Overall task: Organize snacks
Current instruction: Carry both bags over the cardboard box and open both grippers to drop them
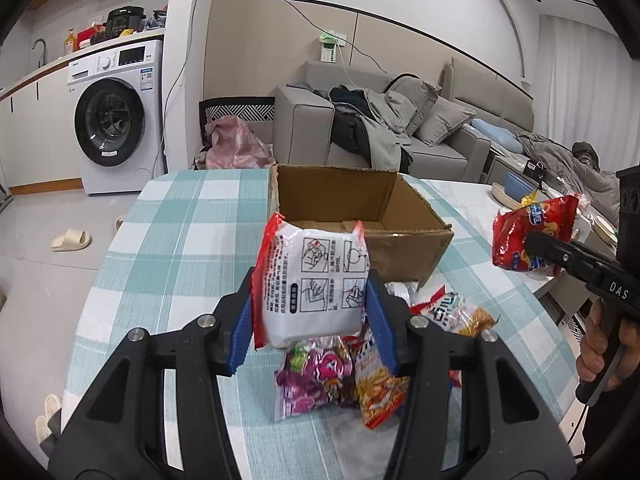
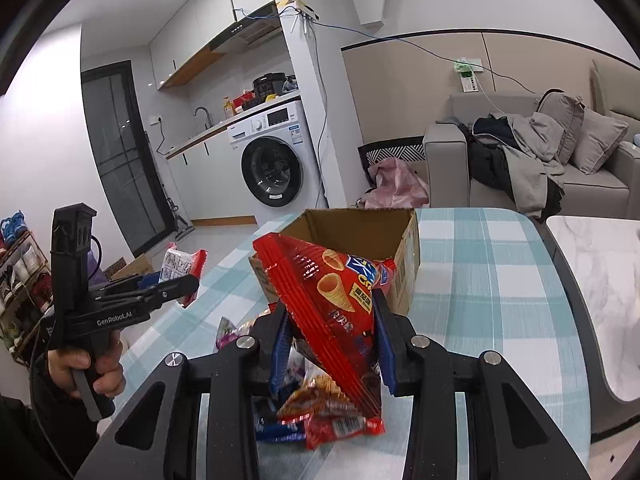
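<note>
a: two packets in the air over the checked table (image 1: 192, 216): the left gripper (image 1: 312, 312) is clamped on a white-and-red noodle packet (image 1: 314, 280), the right gripper (image 2: 332, 340) is clamped on a red cone-snack bag (image 2: 328, 300); the open cardboard box (image 1: 352, 208) stands just beyond both, the loose snack pile (image 1: 340, 368) lies below

b: how should the drop go?

a: my judgement: carry each packet fully past the near rim before the fingers part, one at a time, so the two don't collide over the opening (the red bag is puffy and held near its lower end, so it may swing); lay the noodle packet flat on the box floor to save room

b: and what can't be made out?

a: most of the box floor is hidden behind the noodle packet and the near wall, though the visible strip looks bare; the pile is partly covered by both grippers, so its count is unclear; the print on the packets is too small to read
</note>
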The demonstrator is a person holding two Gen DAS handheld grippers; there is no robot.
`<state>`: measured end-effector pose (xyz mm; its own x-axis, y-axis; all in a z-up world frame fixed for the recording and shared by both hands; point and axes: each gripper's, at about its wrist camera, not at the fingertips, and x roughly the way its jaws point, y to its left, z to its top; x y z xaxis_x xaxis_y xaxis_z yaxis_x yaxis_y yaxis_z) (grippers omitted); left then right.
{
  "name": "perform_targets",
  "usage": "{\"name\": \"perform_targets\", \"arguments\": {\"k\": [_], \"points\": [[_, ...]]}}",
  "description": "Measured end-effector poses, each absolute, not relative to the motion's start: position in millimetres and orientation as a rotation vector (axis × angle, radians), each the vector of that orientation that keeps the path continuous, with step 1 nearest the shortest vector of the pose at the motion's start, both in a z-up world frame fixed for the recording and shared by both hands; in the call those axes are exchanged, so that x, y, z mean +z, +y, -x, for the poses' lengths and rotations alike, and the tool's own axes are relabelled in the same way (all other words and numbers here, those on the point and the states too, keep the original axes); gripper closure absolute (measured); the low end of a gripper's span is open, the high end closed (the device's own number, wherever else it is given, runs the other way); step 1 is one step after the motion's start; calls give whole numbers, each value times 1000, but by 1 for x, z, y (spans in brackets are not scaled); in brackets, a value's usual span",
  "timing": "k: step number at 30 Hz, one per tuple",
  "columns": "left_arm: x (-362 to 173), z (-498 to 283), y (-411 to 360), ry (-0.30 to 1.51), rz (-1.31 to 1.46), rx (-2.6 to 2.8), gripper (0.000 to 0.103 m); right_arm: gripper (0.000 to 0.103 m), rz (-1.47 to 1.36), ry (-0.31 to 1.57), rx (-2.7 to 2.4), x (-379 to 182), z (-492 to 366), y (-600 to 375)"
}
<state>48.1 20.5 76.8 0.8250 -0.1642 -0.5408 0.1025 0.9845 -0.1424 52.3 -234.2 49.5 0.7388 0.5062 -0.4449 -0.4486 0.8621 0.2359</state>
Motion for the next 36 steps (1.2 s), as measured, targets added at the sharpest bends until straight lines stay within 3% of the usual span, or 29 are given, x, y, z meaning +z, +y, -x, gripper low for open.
{"name": "perform_targets", "arguments": {"k": [14, 36], "points": [[80, -124, 1, 588, 69, -180, 55, 67, -144, 552, 510, 44, -115, -212], [37, -222, -10, 675, 23, -207, 59, 66, -134, 628, 491, 20, -182, -190]]}}
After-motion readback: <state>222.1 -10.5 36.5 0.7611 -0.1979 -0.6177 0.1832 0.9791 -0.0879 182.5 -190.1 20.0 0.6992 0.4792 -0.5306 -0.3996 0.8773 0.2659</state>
